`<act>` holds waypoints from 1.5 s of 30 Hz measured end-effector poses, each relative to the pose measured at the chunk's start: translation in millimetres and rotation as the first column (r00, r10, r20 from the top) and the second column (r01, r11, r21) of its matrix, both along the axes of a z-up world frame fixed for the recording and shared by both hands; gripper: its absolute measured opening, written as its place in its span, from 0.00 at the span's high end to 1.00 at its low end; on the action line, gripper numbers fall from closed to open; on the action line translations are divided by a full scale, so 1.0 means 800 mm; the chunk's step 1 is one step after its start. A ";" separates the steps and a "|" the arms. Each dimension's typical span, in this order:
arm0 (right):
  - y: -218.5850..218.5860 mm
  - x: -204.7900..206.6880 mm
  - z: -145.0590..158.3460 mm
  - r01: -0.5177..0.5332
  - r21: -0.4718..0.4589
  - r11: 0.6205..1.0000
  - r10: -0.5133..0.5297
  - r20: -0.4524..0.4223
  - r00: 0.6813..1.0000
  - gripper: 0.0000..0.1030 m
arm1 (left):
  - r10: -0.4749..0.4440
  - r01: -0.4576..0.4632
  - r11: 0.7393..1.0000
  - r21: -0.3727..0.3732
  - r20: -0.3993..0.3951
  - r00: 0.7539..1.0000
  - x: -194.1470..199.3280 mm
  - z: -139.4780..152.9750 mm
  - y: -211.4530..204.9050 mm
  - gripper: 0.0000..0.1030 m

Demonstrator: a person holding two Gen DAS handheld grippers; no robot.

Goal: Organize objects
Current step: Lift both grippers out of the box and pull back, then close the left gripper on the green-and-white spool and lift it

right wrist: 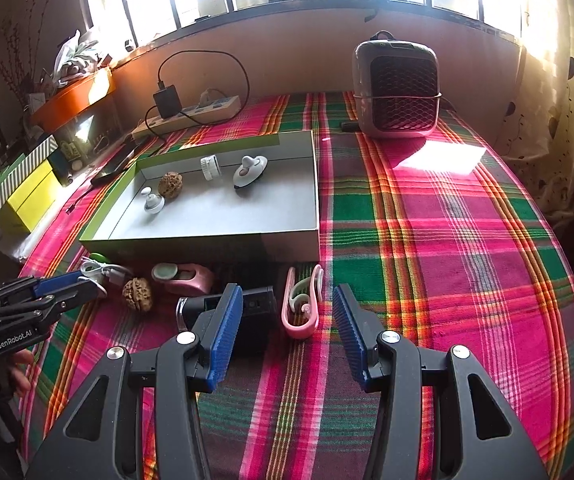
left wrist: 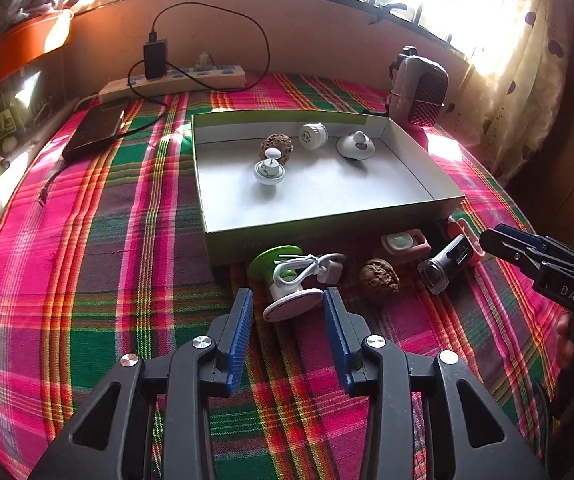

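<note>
On the plaid cloth (right wrist: pixel 427 216) covering the desk, an open shallow box (left wrist: pixel 319 222) holds four items: a small white knobbed piece (left wrist: pixel 269 170), a brown walnut (left wrist: pixel 274 146) touching it behind, a white ribbed cap (left wrist: pixel 313 135), and a white domed disc (left wrist: pixel 355 145).

Outside, along the box's near wall: a green-and-white suction holder (left wrist: pixel 283 280) wrapped with a white cable, lying on its side; a second walnut (left wrist: pixel 379 276); a pink case with a pale green insert (left wrist: pixel 405 243); a black boxy device (right wrist: pixel 253 320); a pink-and-white clip (right wrist: pixel 303 304).

Left tool (left wrist: pixel 289 306): jaws spread, empty, either side of the holder's white base.
Right tool (right wrist: pixel 287 312): jaws spread, empty, over the clip and black device.

Behind the box: fan heater (right wrist: pixel 399 92), power strip (left wrist: pixel 175 80) with black charger.
</note>
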State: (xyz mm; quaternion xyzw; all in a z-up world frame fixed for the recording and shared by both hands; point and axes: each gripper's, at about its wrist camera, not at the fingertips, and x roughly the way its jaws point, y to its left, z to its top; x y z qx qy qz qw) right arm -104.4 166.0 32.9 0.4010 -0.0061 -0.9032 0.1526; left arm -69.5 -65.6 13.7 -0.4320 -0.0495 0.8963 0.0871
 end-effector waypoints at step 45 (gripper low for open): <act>-0.034 -0.004 -0.012 -0.126 -0.012 0.992 0.126 0.010 0.992 0.53 | 0.101 -0.101 0.995 -0.014 0.031 0.994 0.022 -0.014 -0.034 0.70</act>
